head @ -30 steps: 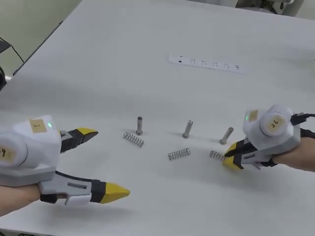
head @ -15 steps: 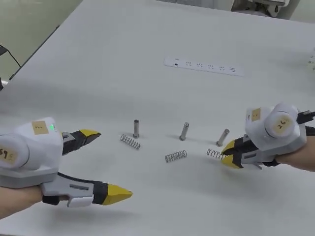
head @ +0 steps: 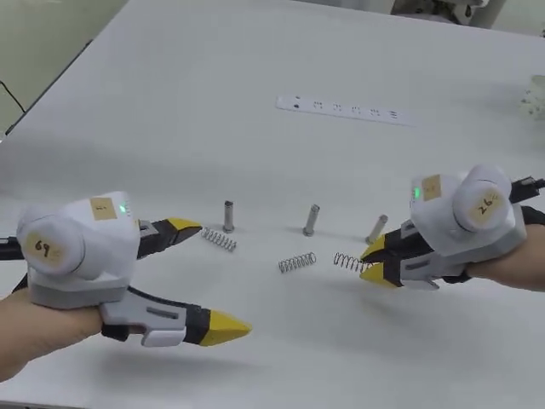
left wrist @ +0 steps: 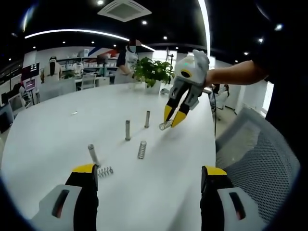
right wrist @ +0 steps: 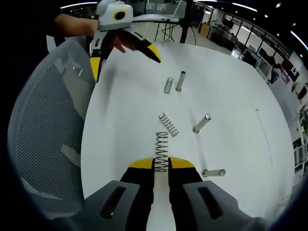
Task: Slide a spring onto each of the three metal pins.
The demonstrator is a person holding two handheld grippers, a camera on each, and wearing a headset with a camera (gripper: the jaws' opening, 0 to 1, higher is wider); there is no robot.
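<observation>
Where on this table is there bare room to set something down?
Bare: the table between power strip and pins, and the near edge between left gripper and right gripper. Crowded: around the pins, where two springs lie and the right gripper holds a third spring.

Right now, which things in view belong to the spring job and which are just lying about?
For the job: left pin, middle pin, right pin, left spring, middle spring, third spring gripped by right claw.
Lying about: power strip, mesh chair.
</observation>
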